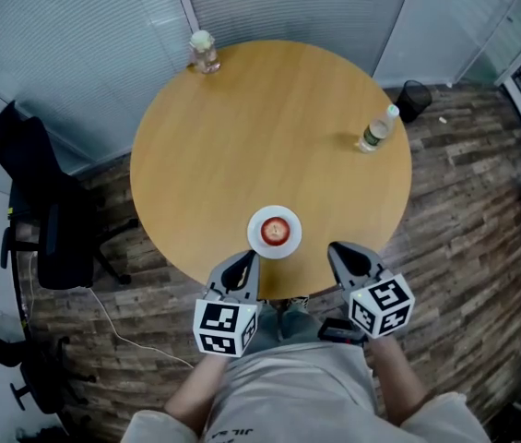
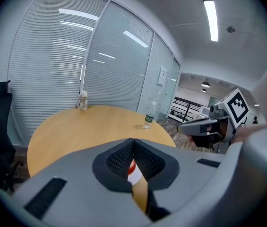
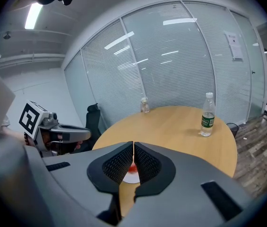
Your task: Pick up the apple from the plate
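A red apple (image 1: 276, 231) lies on a small white plate (image 1: 258, 221) near the front edge of the round wooden table (image 1: 269, 127). My left gripper (image 1: 245, 260) hovers at that edge, just left of and below the plate, jaws shut and empty. My right gripper (image 1: 339, 251) is level with it to the plate's right, also shut with nothing held. In the left gripper view the apple (image 2: 131, 165) and plate (image 2: 134, 176) peek through the slit under the closed tips (image 2: 133, 140). The right gripper view shows the apple (image 3: 131, 168) the same way below its tips (image 3: 133, 144).
A glass jar (image 1: 204, 52) stands at the table's far rim and a water bottle (image 1: 376, 130) at the right rim. A black office chair (image 1: 43, 215) stands left of the table, and a dark bin (image 1: 414, 98) sits on the wooden floor beyond the right side.
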